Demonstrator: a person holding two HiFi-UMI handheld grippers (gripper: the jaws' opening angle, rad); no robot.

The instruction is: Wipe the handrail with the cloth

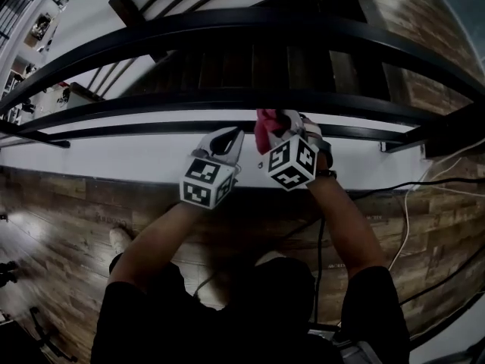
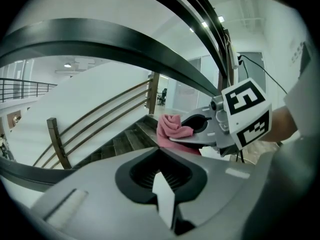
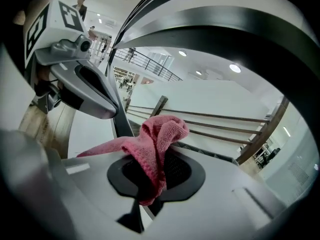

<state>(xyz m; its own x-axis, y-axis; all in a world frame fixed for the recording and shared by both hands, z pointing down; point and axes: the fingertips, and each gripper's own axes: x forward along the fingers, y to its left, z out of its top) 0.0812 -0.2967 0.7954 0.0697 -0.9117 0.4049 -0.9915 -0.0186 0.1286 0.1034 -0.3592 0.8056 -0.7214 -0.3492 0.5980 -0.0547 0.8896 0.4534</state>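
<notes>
- Pinching a fold of the pink, loosely knitted cloth [image 3: 156, 141] is the right hand-held gripper [image 1: 282, 123]. Its jaws are pressed onto the fabric, and the rest bunches above them and trails off to one side.
- The left hand-held gripper [image 2: 162, 196] has its jaws pressed together on nothing. It hangs just beside the right one.
- The broad, flat black metal handrail [image 1: 227, 27] curves from left to right across the head view, and slimmer black bars [image 1: 189, 101] run parallel beneath it.
- In the head view the cloth sits level with those lower bars, and the broad rail lies beyond the jaws. I cannot tell whether the fabric touches any metal.
- The right hand is the nearer one and already has the cloth, so the wipe looks like its job — a stroke sideways along the rail's long axis.
- The rail looks smooth, hard and faintly glossy; the cloth is soft and should drape over its edge.
- Dark wooden stair treads [image 1: 250, 67] and a plank floor [image 1: 61, 203] lie below.
</notes>
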